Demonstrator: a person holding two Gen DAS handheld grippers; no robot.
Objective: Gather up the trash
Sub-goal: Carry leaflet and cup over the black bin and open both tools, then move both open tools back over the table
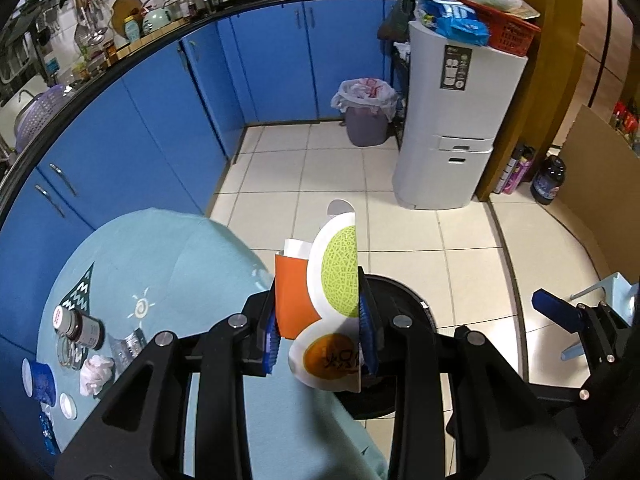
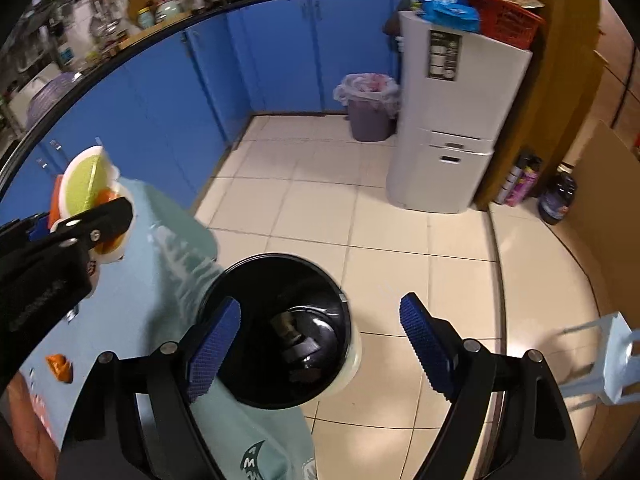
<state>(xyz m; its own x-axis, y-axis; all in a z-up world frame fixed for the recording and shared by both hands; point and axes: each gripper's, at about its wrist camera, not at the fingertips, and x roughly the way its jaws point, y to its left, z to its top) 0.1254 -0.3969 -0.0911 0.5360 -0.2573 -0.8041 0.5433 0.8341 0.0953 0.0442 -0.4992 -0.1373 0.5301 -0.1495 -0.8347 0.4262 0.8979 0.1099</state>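
Note:
My left gripper [image 1: 320, 328] is shut on a folded fruit-print package [image 1: 332, 288] with an orange card [image 1: 290, 300] behind it, held at the table edge beside a black trash bin [image 1: 400, 296]. The package shows in the right wrist view [image 2: 86, 188] at the left. My right gripper [image 2: 320, 344] is open and empty above the black bin [image 2: 280, 328], which holds some dark trash. On the light blue tablecloth [image 1: 160, 260] lie a small jar [image 1: 80, 326], a blue cup [image 1: 40, 380], a crumpled tissue [image 1: 96, 374] and a lid [image 1: 68, 406].
Blue cabinets [image 1: 160, 120] run along the left and back. A lined grey bin [image 1: 366, 110] stands by a white appliance [image 1: 452, 120]. Bottles [image 1: 516, 170] stand by the wooden wall. A pale blue stool [image 2: 612, 364] is at the right. An orange scrap [image 2: 60, 366] lies on the table.

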